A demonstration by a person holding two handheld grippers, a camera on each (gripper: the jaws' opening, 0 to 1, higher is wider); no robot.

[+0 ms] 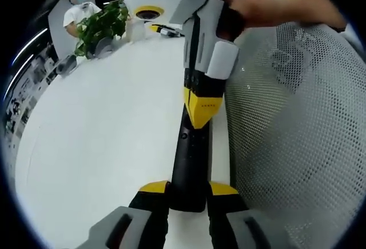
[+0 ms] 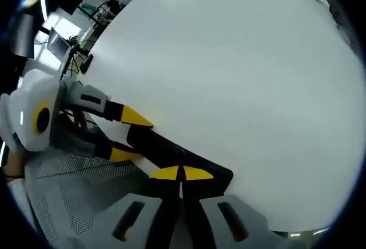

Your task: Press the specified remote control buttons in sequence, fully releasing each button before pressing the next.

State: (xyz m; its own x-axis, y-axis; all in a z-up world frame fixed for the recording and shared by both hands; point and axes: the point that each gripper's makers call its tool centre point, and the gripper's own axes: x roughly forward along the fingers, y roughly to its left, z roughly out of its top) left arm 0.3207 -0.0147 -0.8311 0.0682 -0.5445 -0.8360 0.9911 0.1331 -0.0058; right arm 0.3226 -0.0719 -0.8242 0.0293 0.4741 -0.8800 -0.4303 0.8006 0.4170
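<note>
Your left gripper (image 1: 189, 195) clamps the near end of the black remote (image 1: 191, 157), its yellow-tipped jaws closed on either side of the slim body. The remote lies flat on the white worktop (image 1: 103, 146), right along the edge nearest the mesh chair (image 1: 297, 123). From the remote's far end your right gripper (image 1: 201, 107) comes in nose-down, its yellow tips drawn together into one wedge that rests on, or just above, the remote's top face; whether it is actually pressing cannot be told. A potted plant (image 1: 102, 26) stands well beyond the remote, at the worktop's far side.

Seen from the right gripper (image 2: 182, 173), the jaws are closed tip to tip with nothing between them, poised over the remote (image 2: 171, 153), and the left gripper (image 2: 128, 135) holds the remote's other end between its two yellow tips.

The step in hand looks like a button press with the closed tips as a single finger. To do it well, keep your left grip firm so the remote cannot slide off the edge. Bring the wedge straight down on one button only, then lift fully clear before you move along the remote to the next. Keep the whole remote in sight.
</note>
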